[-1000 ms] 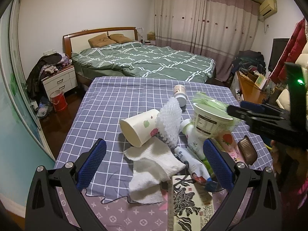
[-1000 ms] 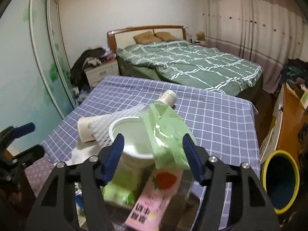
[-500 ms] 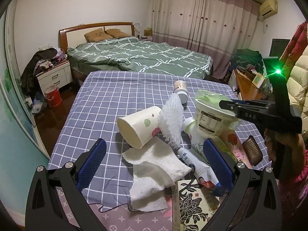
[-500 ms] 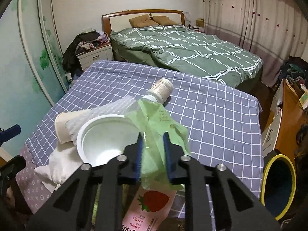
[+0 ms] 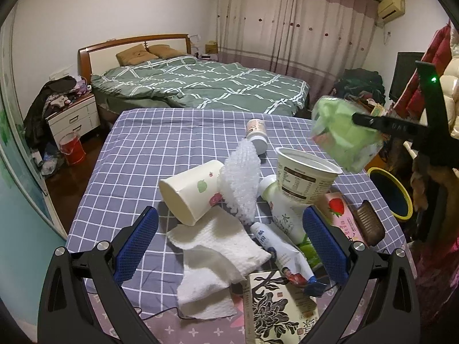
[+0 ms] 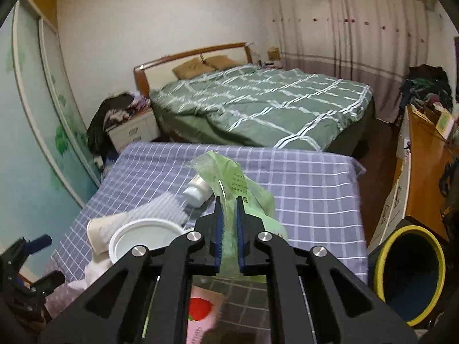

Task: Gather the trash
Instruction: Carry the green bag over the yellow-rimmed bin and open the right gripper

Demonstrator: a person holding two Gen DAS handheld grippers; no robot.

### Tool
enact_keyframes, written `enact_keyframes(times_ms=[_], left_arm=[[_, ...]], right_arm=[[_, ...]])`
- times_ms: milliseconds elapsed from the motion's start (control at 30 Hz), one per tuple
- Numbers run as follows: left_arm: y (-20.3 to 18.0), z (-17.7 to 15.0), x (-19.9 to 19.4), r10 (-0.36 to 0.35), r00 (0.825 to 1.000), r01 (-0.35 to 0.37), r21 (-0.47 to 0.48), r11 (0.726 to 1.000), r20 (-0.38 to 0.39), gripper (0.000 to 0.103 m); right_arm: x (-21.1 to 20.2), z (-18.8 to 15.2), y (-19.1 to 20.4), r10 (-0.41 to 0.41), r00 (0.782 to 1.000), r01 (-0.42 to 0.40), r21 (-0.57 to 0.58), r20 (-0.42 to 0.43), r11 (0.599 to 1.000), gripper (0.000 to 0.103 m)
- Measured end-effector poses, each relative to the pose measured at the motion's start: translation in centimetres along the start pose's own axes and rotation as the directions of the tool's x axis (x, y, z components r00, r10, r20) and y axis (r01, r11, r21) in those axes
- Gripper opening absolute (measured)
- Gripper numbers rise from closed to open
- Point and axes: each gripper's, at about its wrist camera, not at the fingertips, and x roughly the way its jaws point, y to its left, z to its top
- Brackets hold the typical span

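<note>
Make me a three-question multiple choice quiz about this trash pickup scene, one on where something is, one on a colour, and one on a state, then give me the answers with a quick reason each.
1. Where is the round bin?
A. On the bed
B. On the floor beside the checked table's right edge
C. On the nightstand

2. What colour is the bin's rim?
A. Yellow
B. Red
C. White

3. What is the state of the right tool?
A. Open and empty
B. Shut on the paper cup
C. Shut on the green plastic bag

Answers:
1. B: the right wrist view shows it standing low, next to the table.
2. A: a yellow ring surrounds its dark inside in both views.
3. C: the blue pads pinch the green plastic bag, which hangs lifted above the white tub in the left wrist view.
</note>
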Motion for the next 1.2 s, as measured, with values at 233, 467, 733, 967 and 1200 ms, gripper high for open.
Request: enact_keyframes(times_ms=[233, 467, 733, 967, 1200], left_arm=[[-1.4, 0.1, 0.5, -0.017, 1.0, 0.017, 0.026, 1.0, -0.01, 0.099], [-3.0, 0.2, 1.4, -0.033, 0.999, 0.034, 0.043, 0.999, -0.025, 0.099], [-5.1, 0.2, 2.5, -0.035, 0.998, 0.039, 0.071, 0.997, -0.057, 0.099], [-6.7, 0.6, 3.9, -0.048, 0.995, 0.055, 0.09, 0.994, -0.085, 0.099], [-7.5, 1.7, 6.2, -0.061, 0.992, 0.074, 0.113, 0.991, -0.113, 0.099]], right_arm=[[-3.0, -0.6, -7.2, -0.125, 0.991, 0.119, 0.116, 0.04, 0.986, 0.008], [-4.4, -2.9, -16.7, -0.331, 0.944, 0.319, 0.263, 0.001, 0.91, 0.008], [-3.0, -7.8, -26.2, -0.459, 0.878, 0.474, 0.383, -0.137, 0.793, 0.016], [-2.2, -10.4, -28.9, -0.475, 0.86, 0.505, 0.433, -0.185, 0.747, 0.048], [-3.6, -10.2, -27.9, -0.477, 0.867, 0.49, 0.426, -0.145, 0.76, 0.052]])
